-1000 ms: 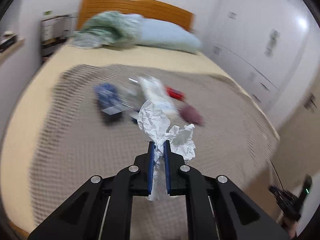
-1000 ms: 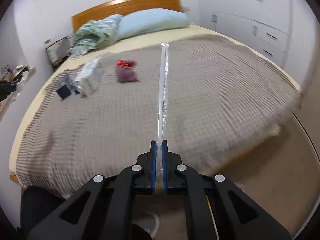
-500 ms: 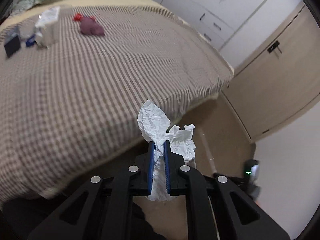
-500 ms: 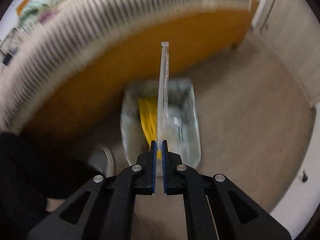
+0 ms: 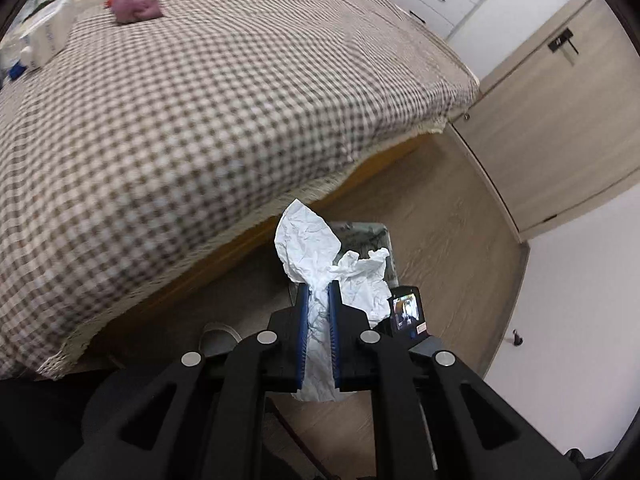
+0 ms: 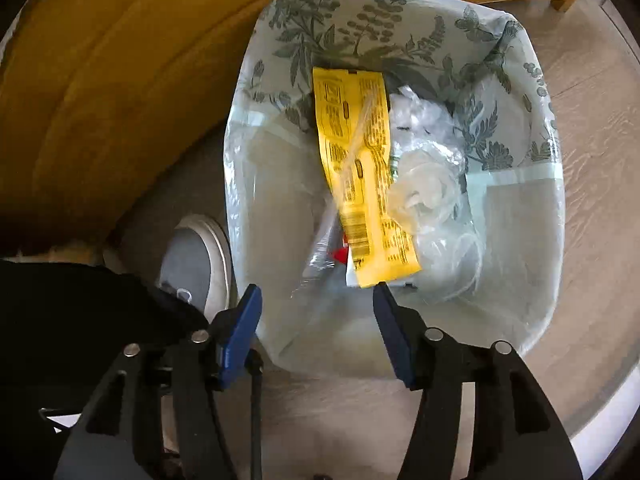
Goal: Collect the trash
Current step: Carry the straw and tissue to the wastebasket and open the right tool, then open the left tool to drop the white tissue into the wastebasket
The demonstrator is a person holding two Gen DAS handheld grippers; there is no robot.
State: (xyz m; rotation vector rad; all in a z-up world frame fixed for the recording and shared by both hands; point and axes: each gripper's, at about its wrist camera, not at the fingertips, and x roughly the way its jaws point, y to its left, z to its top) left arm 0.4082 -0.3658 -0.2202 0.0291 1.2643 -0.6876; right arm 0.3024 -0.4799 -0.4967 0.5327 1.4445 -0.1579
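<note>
My left gripper [image 5: 319,292] is shut on a crumpled white paper [image 5: 310,240] and holds it above the floor beside the bed. The lined trash bin [image 5: 374,234] shows just beyond the paper. My right gripper [image 6: 316,296] is open and empty right above the bin [image 6: 520,312]. In the bin lie a yellow wrapper [image 6: 360,176], clear plastic wrap [image 6: 428,176] and a clear thin plastic sleeve [image 6: 344,184] lying across the wrapper.
The checkered bed cover [image 5: 180,100] carries a purple cloth item [image 5: 136,6] and a white pack [image 5: 48,36] at the far end. The wooden bed frame [image 6: 120,60] stands left of the bin. A grey shoe [image 6: 196,260] sits beside it. A door [image 5: 560,100] is right.
My right gripper opened and let the clear plastic sleeve drop into the bin. Both grippers swung from the bed down toward the bin; the left still holds the paper.
</note>
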